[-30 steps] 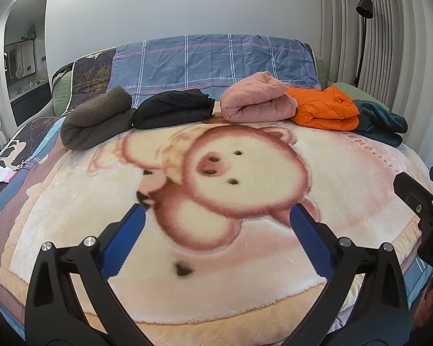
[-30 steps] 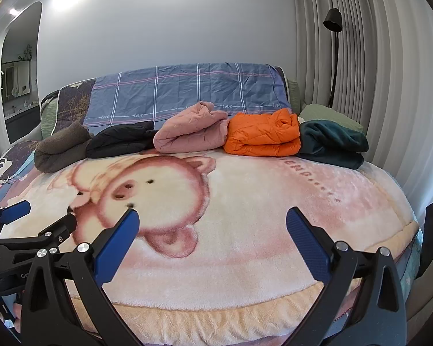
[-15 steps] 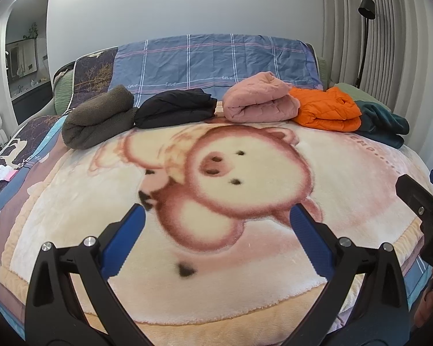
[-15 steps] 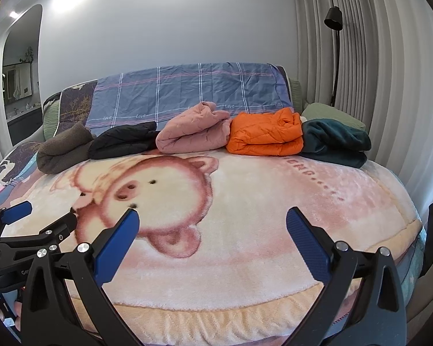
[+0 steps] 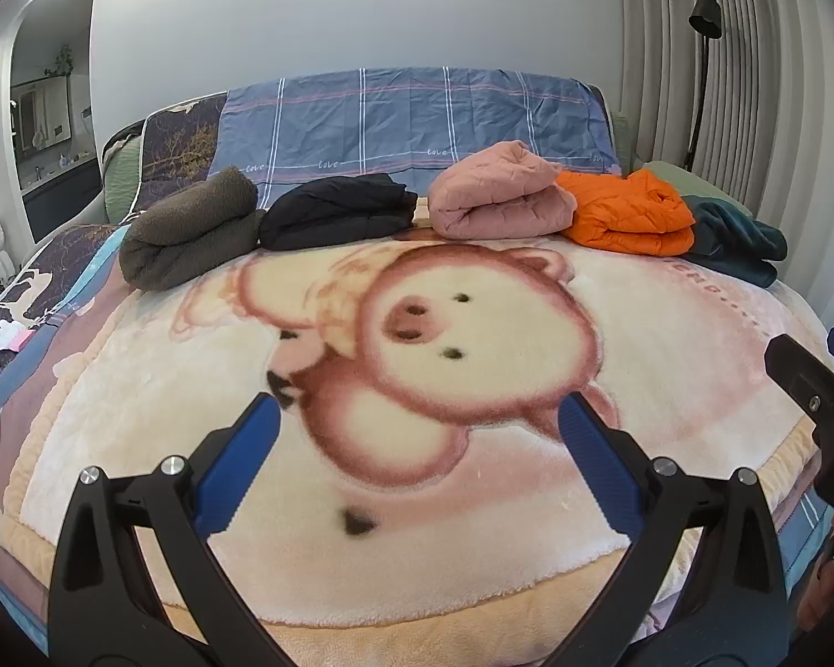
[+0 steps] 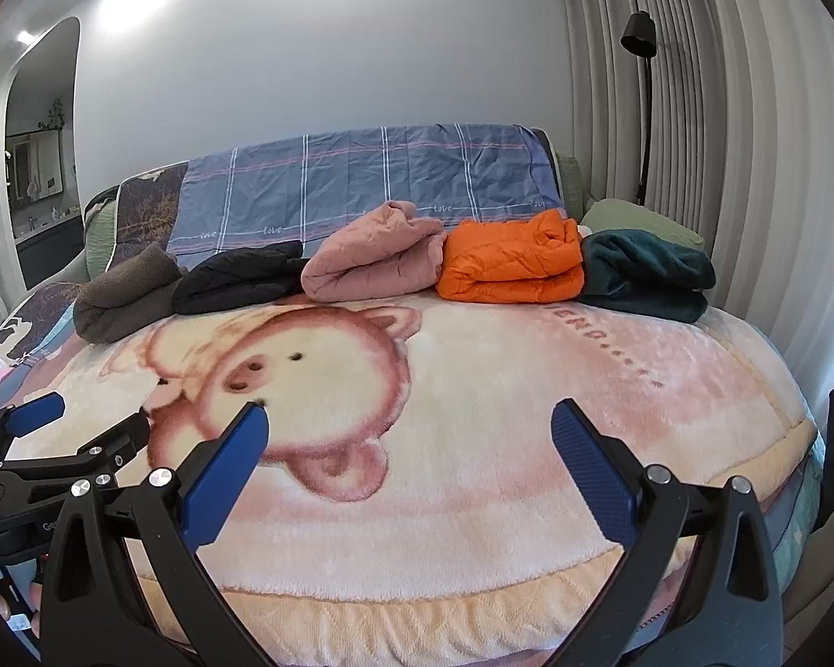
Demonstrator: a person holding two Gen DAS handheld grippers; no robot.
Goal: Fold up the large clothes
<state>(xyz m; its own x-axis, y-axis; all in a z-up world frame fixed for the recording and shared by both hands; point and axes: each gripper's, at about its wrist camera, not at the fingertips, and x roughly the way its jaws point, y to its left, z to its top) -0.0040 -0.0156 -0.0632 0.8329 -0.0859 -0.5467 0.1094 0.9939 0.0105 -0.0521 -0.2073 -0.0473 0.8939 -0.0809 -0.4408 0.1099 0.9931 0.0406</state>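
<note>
Several folded garments lie in a row at the far side of the bed: a grey-brown fleece [image 5: 189, 233], a black jacket [image 5: 336, 211], a pink quilted coat [image 5: 500, 194], an orange puffer jacket [image 5: 628, 211] and a dark teal fleece [image 5: 734, 242]. The same row shows in the right wrist view, with the pink coat [image 6: 375, 261] and the orange jacket [image 6: 511, 264] in the middle. My left gripper [image 5: 414, 422] is open and empty above the near part of the blanket. My right gripper [image 6: 408, 428] is open and empty too, to the right of the left one.
A pink pig-print blanket [image 5: 500, 489] covers the bed. A blue plaid sheet [image 5: 417, 117] drapes the headboard. A black floor lamp [image 6: 642, 89] and pleated curtains [image 6: 750, 139] stand at the right. A green pillow [image 6: 639, 219] lies behind the teal fleece.
Both views have shifted very slightly; the garments appear a little further right and higher. Both grippers stay open and empty.
</note>
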